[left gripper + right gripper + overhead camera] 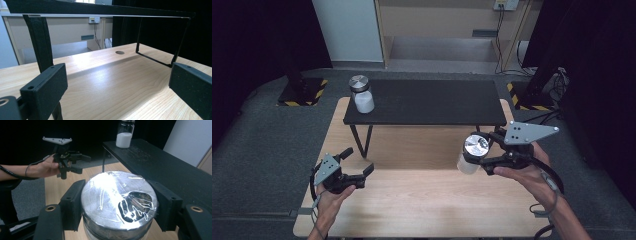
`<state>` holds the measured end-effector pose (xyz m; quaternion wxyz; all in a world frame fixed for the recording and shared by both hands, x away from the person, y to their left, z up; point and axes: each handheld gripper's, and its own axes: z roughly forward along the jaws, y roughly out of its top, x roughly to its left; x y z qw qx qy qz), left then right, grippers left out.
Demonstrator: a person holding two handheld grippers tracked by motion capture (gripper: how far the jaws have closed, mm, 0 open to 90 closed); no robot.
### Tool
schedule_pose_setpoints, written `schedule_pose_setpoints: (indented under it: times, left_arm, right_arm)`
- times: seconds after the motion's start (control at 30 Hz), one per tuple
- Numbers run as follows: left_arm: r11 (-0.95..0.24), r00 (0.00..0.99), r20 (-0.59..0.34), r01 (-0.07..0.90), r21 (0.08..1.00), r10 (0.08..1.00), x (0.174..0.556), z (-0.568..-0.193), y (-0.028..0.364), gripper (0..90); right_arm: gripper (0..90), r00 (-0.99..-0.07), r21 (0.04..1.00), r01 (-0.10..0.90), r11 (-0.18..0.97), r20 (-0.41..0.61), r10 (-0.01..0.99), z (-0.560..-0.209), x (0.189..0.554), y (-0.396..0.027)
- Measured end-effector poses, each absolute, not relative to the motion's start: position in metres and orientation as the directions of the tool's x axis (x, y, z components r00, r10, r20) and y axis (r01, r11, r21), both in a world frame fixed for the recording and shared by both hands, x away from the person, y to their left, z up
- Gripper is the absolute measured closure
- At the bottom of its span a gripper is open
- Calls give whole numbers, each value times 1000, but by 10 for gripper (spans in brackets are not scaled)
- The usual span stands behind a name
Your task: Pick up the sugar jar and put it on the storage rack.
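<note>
Jar (472, 154) with silver lid, white contents: lifted above wooden table (422, 200), in front of black shelf's (427, 102) right end | right gripper (486, 155): jaws clamped on the jar's lid at both sides | left gripper (357, 165): jaws wide apart, nothing between, low over table's left | second jar (361, 94): upright on shelf's left end

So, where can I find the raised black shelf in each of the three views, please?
High view: the black shelf is at upper centre, standing on the far half of the wooden table.
Left gripper view: seen from below, its underside runs along the top edge, with legs at both sides.
Right gripper view: it runs from top centre to the right edge, beyond the held jar.
Shared landmark: the wooden table under it.
</note>
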<state>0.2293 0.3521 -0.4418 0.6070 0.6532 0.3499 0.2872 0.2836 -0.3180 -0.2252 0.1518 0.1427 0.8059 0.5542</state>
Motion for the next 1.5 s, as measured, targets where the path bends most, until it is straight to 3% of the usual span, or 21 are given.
schedule_pose_setpoints:
  times: [0.67,1.5]
  left_arm:
    - [-18,592,-52,111,994,804,230,-442,353,11]
    - [-15,595,-55,112,994,802,230,-442,354,12]
  right_arm:
    - [349,-848,941,141,308,-46,528,-197,300,-287]
    - [350,-616,937,243,249,-49,786,-158,321,-265]
